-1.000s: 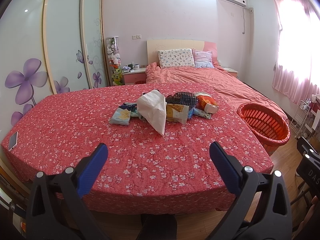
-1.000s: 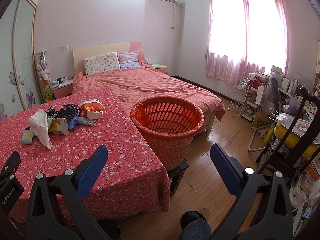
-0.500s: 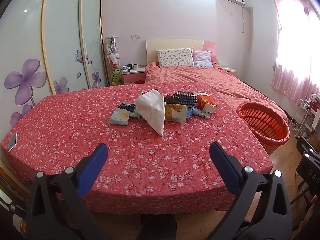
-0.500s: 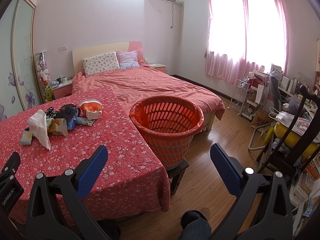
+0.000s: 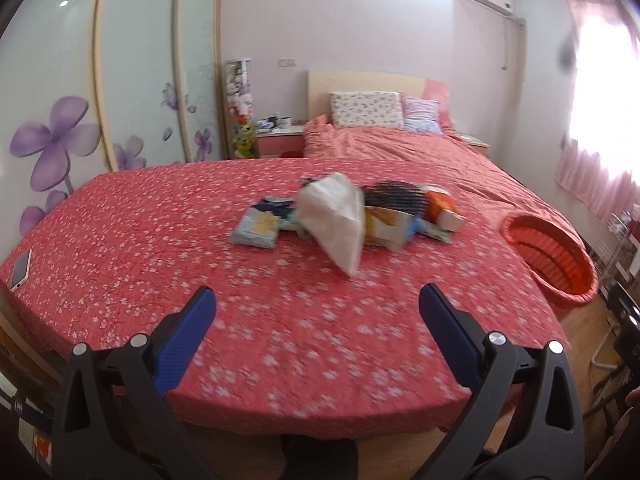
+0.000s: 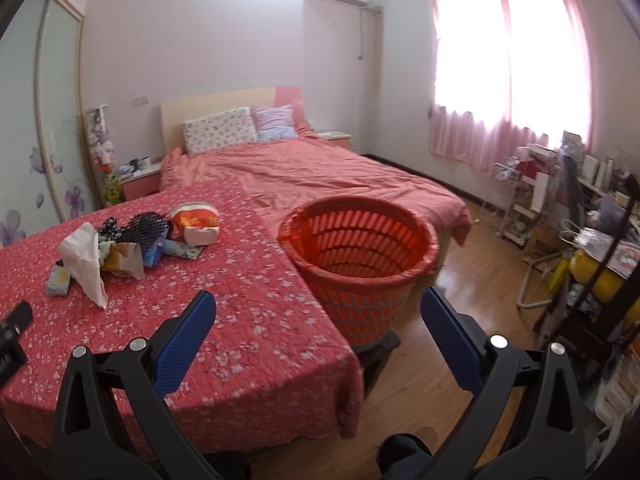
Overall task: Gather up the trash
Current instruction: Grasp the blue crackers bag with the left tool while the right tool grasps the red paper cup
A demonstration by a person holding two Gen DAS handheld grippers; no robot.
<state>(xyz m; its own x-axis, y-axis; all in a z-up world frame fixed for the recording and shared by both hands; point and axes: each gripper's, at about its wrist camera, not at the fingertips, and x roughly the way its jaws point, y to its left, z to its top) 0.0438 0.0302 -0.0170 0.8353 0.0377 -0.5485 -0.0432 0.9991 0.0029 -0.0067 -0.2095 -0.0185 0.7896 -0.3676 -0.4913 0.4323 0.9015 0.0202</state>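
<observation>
A heap of trash lies mid-table on the red flowered cloth: a white crumpled bag, a pale blue packet, a yellow-white wrapper, a black mesh piece and an orange-white carton. An orange slatted basket stands off the table's right edge. My left gripper hangs open over the near table edge, short of the heap. Also open, my right gripper points at the basket's near side.
A phone lies at the table's left edge. Behind the table is a bed with pillows, and a wardrobe lines the left wall. Cluttered shelves and a chair fill the right side over wooden floor.
Both grippers have moved forward toward the table; the trash heap and the basket look nearer and larger. Neither gripper's opening has changed.
</observation>
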